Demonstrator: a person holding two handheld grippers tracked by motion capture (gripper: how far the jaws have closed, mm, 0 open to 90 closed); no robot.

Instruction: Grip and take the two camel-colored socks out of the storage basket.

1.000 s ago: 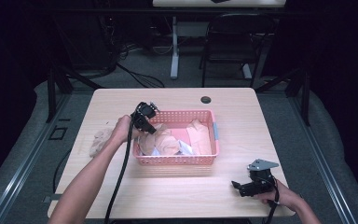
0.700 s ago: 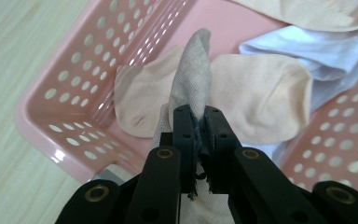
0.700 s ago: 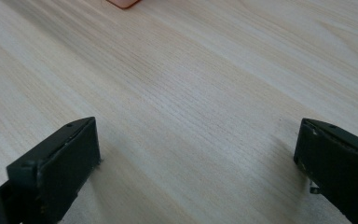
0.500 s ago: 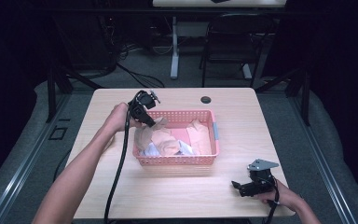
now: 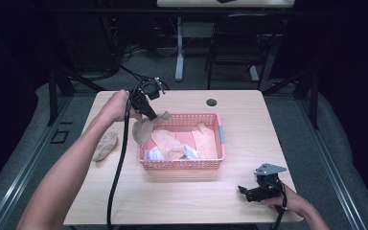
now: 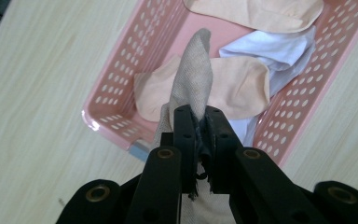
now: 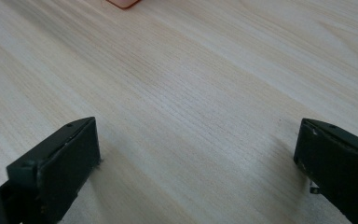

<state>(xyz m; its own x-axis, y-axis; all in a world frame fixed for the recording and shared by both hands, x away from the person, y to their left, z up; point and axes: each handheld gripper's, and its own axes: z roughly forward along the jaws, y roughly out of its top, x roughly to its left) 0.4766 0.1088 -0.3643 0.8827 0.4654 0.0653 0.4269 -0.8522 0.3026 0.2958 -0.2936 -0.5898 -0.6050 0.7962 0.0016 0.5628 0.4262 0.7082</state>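
Nearest the person, the right claw [image 5: 249,190] rested low over the front right corner of the light wooden surface [image 5: 182,201], its jaws spread wide with nothing between them; in the right gripper view the two black jaws stood well apart over bare wood grain. Just beyond it, toward the middle of the surface, sat the pink plastic basket [image 5: 182,164], holding several peach-coloured socks [image 5: 203,139] and some white fabric [image 5: 154,154] heaped in its bottom. To the left of the basket, apart from it, a tan sock [image 5: 105,145] lay by itself on the wood. Farther back, the left claw [image 5: 149,113] was raised above the basket's far left corner, its jaws pinched tight on a beige-grey sock [image 5: 145,128] that hung down from them over the basket's rim. In the left gripper view that sock [image 6: 193,77] ran out from between the closed jaws, with the basket [image 6: 107,100] and its socks lying below. Beyond the basket, a small round black grommet [image 5: 212,102] sat in the surface near its far edge.
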